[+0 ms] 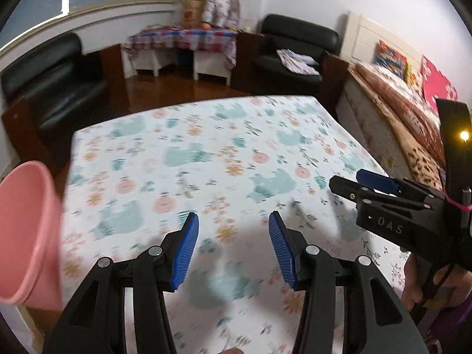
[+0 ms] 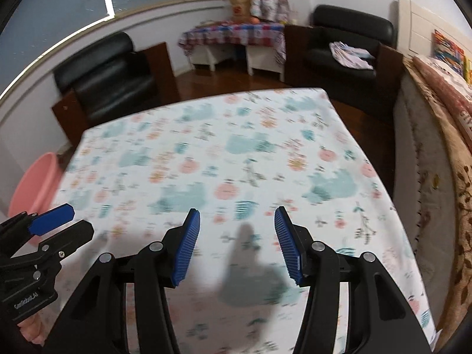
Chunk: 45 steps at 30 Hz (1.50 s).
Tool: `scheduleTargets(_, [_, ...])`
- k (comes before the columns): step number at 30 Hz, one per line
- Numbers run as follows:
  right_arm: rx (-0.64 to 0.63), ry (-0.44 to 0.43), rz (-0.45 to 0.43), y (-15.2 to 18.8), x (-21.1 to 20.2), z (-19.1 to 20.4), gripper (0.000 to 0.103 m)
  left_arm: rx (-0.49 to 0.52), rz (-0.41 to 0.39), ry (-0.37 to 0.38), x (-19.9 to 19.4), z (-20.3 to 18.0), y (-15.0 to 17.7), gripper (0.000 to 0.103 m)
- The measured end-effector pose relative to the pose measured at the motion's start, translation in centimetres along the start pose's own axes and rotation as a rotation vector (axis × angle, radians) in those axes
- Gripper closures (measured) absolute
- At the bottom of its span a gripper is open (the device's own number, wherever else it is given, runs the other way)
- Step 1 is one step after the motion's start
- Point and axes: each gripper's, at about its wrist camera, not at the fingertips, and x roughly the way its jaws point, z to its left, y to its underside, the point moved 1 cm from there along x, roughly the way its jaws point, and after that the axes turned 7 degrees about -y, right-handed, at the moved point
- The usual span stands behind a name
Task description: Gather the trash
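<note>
Both tongs hang tilted down over the floral tablecloth (image 1: 206, 153), side by side: left gripper (image 1: 233, 250) and right gripper (image 2: 237, 246) each with jaws parted and nothing between the blue pads. No trash shows on the cloth ahead of either; where it lies I cannot tell. Pink bin (image 1: 26, 230) stands just left of the left gripper, off the table's edge, likely placed there for drops.
</note>
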Motion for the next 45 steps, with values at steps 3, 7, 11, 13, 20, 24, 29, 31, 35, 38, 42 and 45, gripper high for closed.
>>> scheduleTargets(3, [0.031,0.026,0.035,0.0,1.1,-1.6,0.049,0.046,0.027,0.007,2.0,-1.5,-0.2,0.054])
scheduleTargets(7, [0.053,0.044,0.088,0.4,2.4,-3.1,0.049,0.101,0.066,0.04,4.2,-3.3,0.0,0.054])
scheduleTargets(11, [0.037,0.059,0.093,0.4,2.5,-2.8,0.048,0.143,0.111,0.065,5.6,-4.2,0.1,0.051])
scheduleTargets(13, [0.013,0.073,0.105,0.4,2.8,-2.4,0.042,0.166,0.114,0.082,5.7,-4.7,0.2,0.04])
scheduleTargets(20, [0.008,0.099,0.119,0.6,3.1,-2.2,0.025,0.255,0.126,0.089,6.4,-6.4,0.3,0.016])
scheduleTargets(24, [0.005,0.106,0.122,0.7,3.2,-2.1,0.021,0.272,0.126,0.098,6.8,-6.7,0.2,0.007])
scheduleTargets(29, [0.001,0.106,0.128,0.8,3.3,-2.0,0.018,0.275,0.112,0.103,7.1,-6.6,0.2,0.003])
scheduleTargets(31, [-0.003,0.105,0.132,0.7,3.4,-2.0,0.016,0.274,0.112,0.104,7.1,-6.6,0.2,0.003])
scheduleTargets(35, [-0.004,0.104,0.134,0.7,3.5,-1.9,0.015,0.274,0.112,0.104,7.1,-6.6,0.2,0.003])
scheduleTargets(38, [-0.005,0.105,0.135,0.7,3.5,-1.9,0.015,0.274,0.112,0.103,7.1,-6.6,0.2,0.003])
scheduleTargets(42, [-0.007,0.105,0.136,0.7,3.6,-1.8,0.014,0.274,0.112,0.103,7.1,-6.6,0.2,0.003])
scheduleTargets(45, [-0.007,0.103,0.137,0.7,3.6,-1.8,0.013,0.275,0.111,0.101,7.1,-6.6,0.2,0.003])
